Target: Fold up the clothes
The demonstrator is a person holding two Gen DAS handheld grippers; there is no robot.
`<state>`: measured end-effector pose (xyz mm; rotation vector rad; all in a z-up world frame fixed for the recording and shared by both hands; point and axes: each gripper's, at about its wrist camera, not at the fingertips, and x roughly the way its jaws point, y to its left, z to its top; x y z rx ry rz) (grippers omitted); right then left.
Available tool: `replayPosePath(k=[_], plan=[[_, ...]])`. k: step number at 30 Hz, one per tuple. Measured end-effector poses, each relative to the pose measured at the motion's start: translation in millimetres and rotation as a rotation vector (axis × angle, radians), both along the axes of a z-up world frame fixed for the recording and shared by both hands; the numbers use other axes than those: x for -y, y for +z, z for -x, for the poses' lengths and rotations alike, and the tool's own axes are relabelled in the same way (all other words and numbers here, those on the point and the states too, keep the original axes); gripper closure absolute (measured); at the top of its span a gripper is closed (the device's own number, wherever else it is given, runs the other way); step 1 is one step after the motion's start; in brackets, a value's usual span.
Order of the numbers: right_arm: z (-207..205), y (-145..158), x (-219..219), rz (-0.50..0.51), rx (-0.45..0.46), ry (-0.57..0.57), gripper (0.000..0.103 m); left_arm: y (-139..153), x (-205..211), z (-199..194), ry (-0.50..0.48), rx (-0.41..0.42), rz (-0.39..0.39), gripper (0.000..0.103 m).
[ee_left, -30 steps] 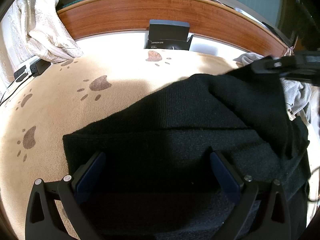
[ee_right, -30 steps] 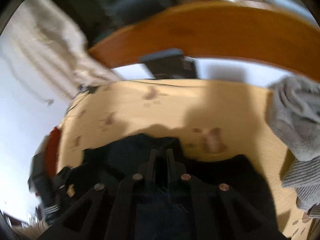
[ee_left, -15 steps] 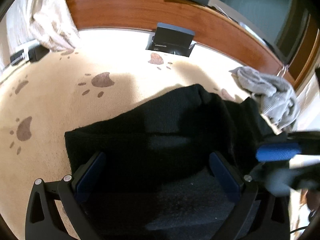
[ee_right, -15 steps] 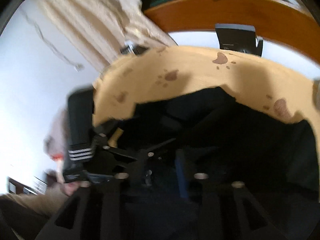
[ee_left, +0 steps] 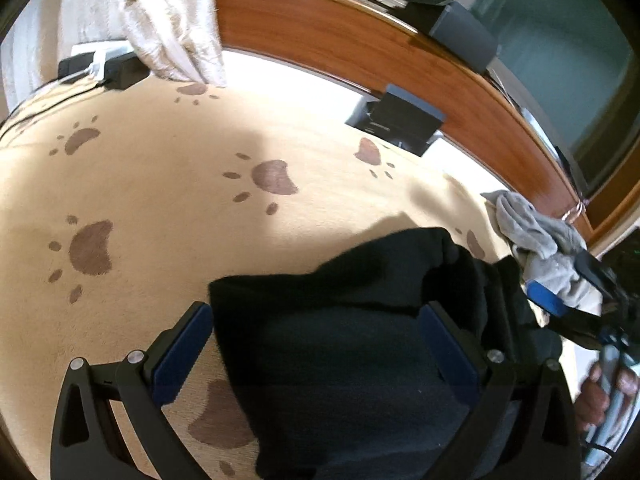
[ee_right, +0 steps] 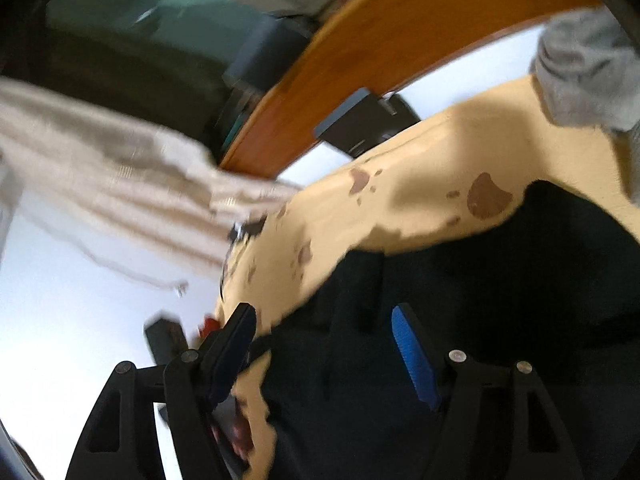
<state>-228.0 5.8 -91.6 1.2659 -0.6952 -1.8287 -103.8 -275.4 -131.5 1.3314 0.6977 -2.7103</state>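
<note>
While both claws are hanging over the black sweater lying on the paw-print blanket, the left claw is gaping wide and the right claw is opening, gripping nothing. A fold seems to be finishing; next, smoothing or regrasping an edge looks necessary, with the grey garment waiting beyond.

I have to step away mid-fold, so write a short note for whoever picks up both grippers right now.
Left gripper: open, jaws astride the near part of the black knit garment, not pinching it.
Right gripper: jaws opening, black fabric below them, nothing gripped.
The garment lies partly folded on the tan paw-print blanket; its far right edge is bunched.
The crumpled grey garment sits at the right, untouched.
Left: flatten and finish the black one, then fold the grey.
</note>
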Motion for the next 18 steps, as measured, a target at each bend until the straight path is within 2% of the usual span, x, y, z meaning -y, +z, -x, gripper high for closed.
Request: replayPosePath(k=[5, 10, 14, 18], plan=[[35.1, -26.0, 40.0, 0.028, 0.077, -0.013, 0.030, -7.0, 12.2, 3.0, 0.033, 0.027, -0.009, 0.000], [40.5, -57.7, 89.3, 0.067, 0.179, 0.156, 0.030, -14.4, 15.2, 6.2, 0.037, 0.047, -0.020, 0.000], [23.2, -46.7, 87.6, 0.022, 0.105, 0.223, 0.030, -14.8, 16.0, 6.2, 0.042, 0.043, -0.024, 0.000], [8.0, -20.0, 37.0, 0.078, 0.042, 0.166, 0.030, -13.9, 13.9, 5.9, 0.042, 0.043, -0.020, 0.000]])
